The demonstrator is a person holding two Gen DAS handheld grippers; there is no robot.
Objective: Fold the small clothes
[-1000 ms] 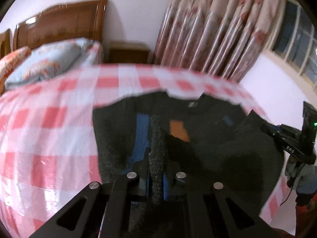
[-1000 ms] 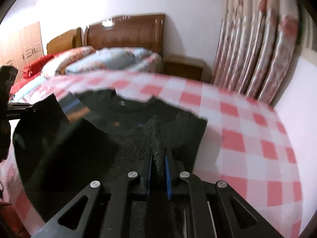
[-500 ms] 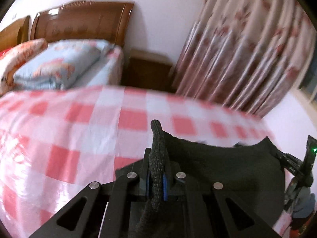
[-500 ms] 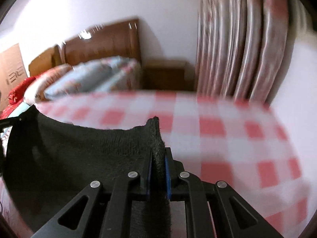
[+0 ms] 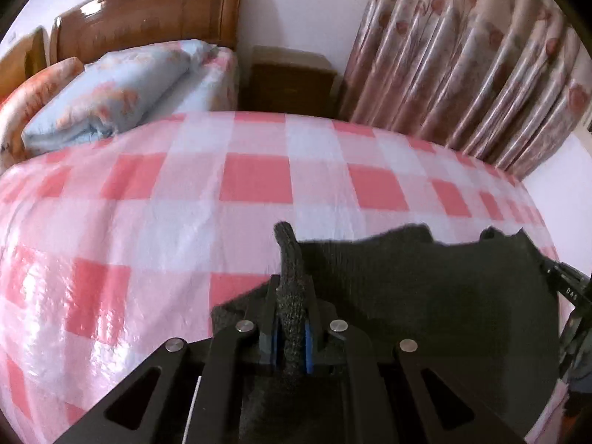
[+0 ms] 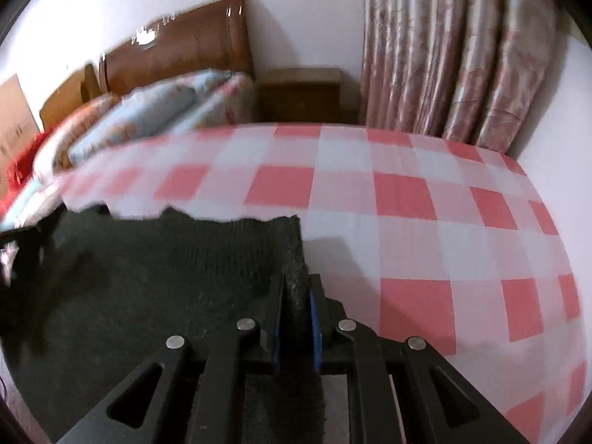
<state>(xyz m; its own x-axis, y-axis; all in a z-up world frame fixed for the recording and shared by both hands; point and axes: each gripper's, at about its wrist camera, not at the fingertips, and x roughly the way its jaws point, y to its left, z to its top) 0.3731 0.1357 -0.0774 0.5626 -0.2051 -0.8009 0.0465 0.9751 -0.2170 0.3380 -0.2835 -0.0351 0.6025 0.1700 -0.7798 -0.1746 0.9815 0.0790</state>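
- The left gripper [image 5: 291, 327] has its jaws clamped tight on a bunched fold of a dark knit garment [image 5: 425, 296]; the pinched cloth stands up in a ridge above the blue pads.
- The right gripper [image 6: 296, 327] likewise has its jaws closed on the garment [image 6: 148, 277], gripping a thick fold at its right-hand corner.
- The garment hangs stretched between the two grippers over the near edge of the bed's checked surface, its upper edge ragged and uneven in both views.
- The red-and-white checked cover [image 5: 255, 181] spreads out beyond the garment towards the far edge; it looks glossy, as if wrapped in clear film.
- Past the far left corner lie a pale blue floral pillow [image 5: 111, 88] and an orange one beside it, against a wooden headboard [image 5: 155, 11].
- A wooden bedside cabinet [image 5: 292, 77] stands behind the far edge, with pink floral curtains [image 5: 462, 55] to its right.
- The other gripper's black frame shows at the right edge of the left wrist view.
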